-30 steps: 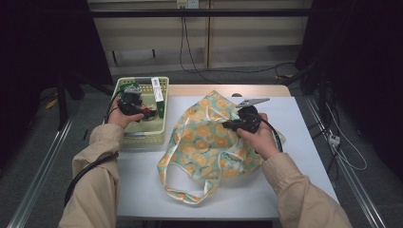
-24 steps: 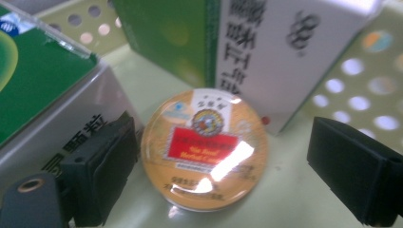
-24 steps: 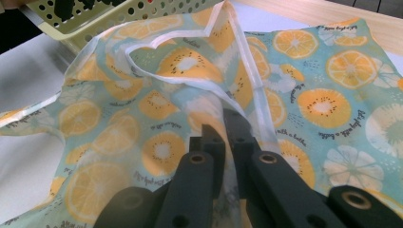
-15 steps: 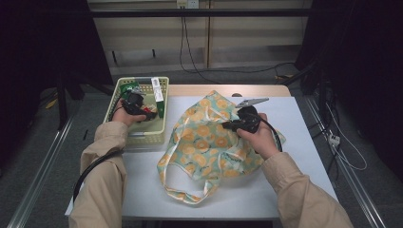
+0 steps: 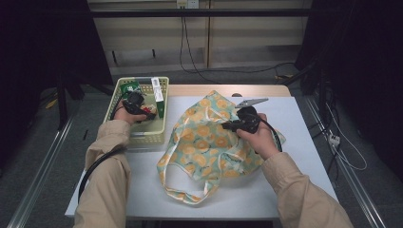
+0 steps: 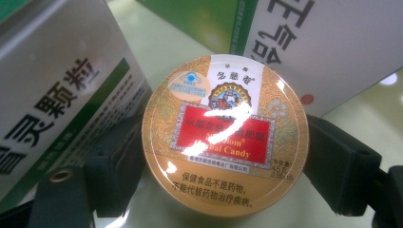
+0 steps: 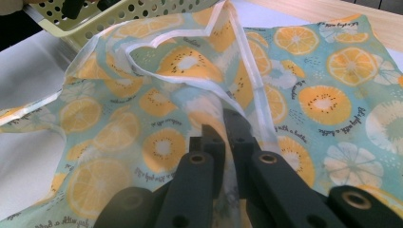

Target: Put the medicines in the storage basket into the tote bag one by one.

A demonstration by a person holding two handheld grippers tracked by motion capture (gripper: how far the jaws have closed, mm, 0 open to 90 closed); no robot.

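Note:
A round gold candy tin [image 6: 225, 137] with a red label lies in the yellow basket [image 5: 135, 142] at the table's left. My left gripper [image 5: 141, 112] reaches into the basket. Its jaws have just been closing with the tin between them, and both pads [image 6: 119, 166] now meet the tin's rim. A light blue cloth bag [image 5: 214, 137] printed with orange slices lies spread on the table's middle. My right gripper [image 5: 228, 126] is shut on the bag's fabric near its white-trimmed opening [image 7: 247, 71], seen close up in the right gripper view [image 7: 223, 128].
White and green boxes [image 6: 62, 95] stand in the basket on both sides of the tin, close to the jaws. The bag's handles [image 5: 190, 190] loop toward the table's front edge. Bare white tabletop [image 5: 304, 118] lies right of the bag. Cables run on the floor behind.
My left hand has edged a little to the right inside the basket. The right hand and the bag have stayed put.

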